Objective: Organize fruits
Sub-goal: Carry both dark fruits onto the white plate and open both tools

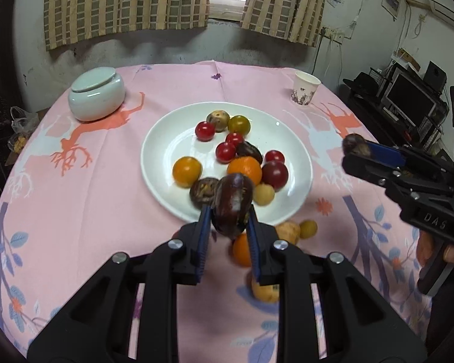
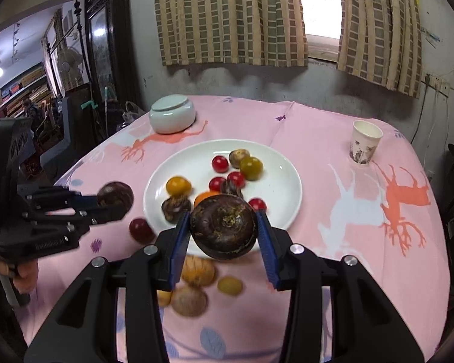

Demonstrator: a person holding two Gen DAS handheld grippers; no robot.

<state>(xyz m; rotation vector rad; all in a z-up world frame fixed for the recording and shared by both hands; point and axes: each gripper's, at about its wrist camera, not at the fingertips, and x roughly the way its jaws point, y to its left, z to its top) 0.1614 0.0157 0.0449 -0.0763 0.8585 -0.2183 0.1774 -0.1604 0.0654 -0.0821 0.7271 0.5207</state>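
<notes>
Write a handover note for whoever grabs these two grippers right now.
Left gripper: shut on a dark purple fruit, held above the plate's near rim.
Right gripper: shut on a dark brown round fruit, also lifted.
White plate: already holds about a dozen small fruits.
Left: plate both held fruits, then the loose fruits on the pink cloth.

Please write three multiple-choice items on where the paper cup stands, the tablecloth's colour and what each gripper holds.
1. The white paper cup stands: A on the plate; B on the cloth, apart from the white round plate; C on the jar.
2. The tablecloth is mainly: A pink; B green; C black.
3. The left gripper and right gripper are: A both empty; B one loaded; C each shut on a dark brown round fruit.

B: cup stands apart. A: pink ground. C: fruit between both pads.
</notes>
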